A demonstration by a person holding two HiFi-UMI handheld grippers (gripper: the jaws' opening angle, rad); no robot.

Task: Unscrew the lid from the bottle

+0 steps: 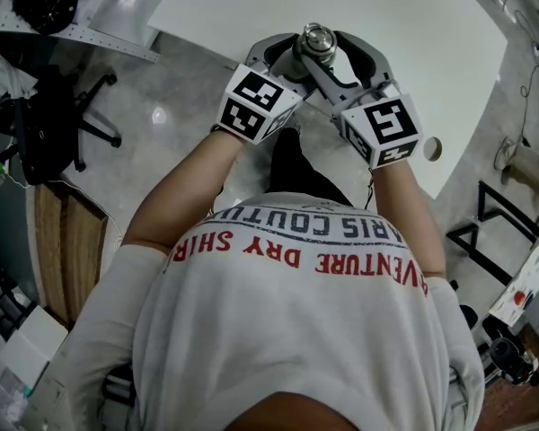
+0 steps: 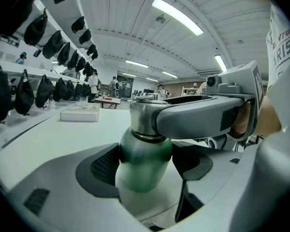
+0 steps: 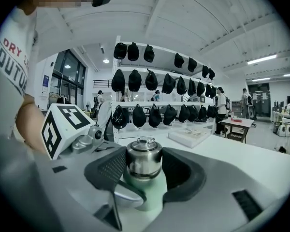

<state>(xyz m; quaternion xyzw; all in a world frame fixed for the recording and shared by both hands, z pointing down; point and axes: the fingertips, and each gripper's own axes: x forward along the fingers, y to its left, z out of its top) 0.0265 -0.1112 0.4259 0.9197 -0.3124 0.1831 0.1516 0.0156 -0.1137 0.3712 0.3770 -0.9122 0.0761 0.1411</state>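
Note:
A pale green metal bottle (image 2: 143, 178) with a steel lid (image 3: 143, 159) stands on the white table (image 1: 404, 25) near its front edge. In the head view the lid (image 1: 317, 38) shows from above between both grippers. My left gripper (image 2: 146, 164) is shut on the bottle's green body, one pad on each side. My right gripper (image 3: 144, 167) sits higher, its ribbed pads (image 3: 111, 168) pressed against the steel lid on both sides. One grey jaw of the right gripper crosses the lid (image 2: 144, 116) in the left gripper view.
Shelves of black caps (image 3: 150, 83) run along the far side of the table. A flat white box (image 3: 193, 137) lies further back on the table. A black office chair (image 1: 54, 119) stands on the floor to my left. People stand in the background (image 3: 221, 108).

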